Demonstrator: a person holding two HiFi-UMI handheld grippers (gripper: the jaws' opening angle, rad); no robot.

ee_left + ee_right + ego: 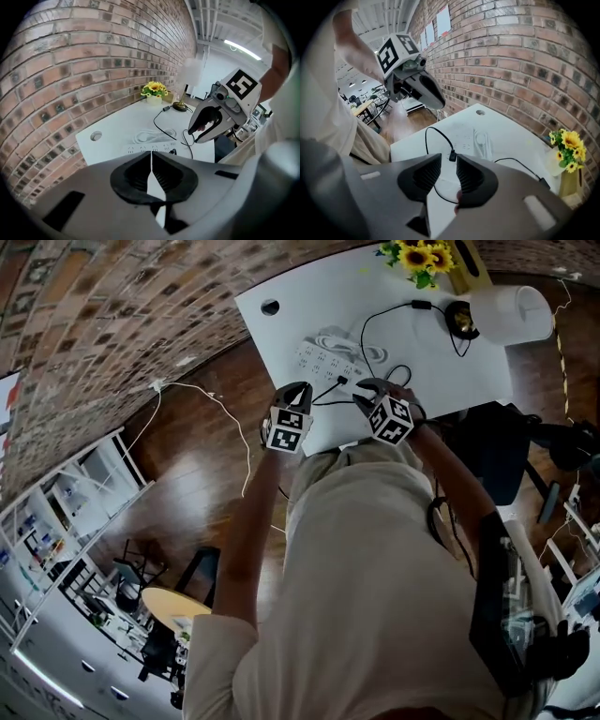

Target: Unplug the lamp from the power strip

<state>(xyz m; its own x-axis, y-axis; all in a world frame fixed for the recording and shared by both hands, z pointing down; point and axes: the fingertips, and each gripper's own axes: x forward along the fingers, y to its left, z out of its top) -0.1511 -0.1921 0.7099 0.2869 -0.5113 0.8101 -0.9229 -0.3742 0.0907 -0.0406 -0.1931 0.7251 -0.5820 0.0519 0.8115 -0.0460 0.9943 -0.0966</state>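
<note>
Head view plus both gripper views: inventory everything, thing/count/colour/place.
table: 1, white, against brick wall
power strip: 1, white, mid table
coiled lead: 1, white, behind power strip
plug: 1, black, in power strip
cord: 1, black, across table between plug and lamp
lamp: 1, white shade, table's right end
sunflowers: 1 bunch, yellow, by the wall
floor cable: 1, white, wood floor left of table
left gripper: 1, grey, jaws together, empty
right gripper: 1, grey, jaws apart, empty, plug ahead
</note>
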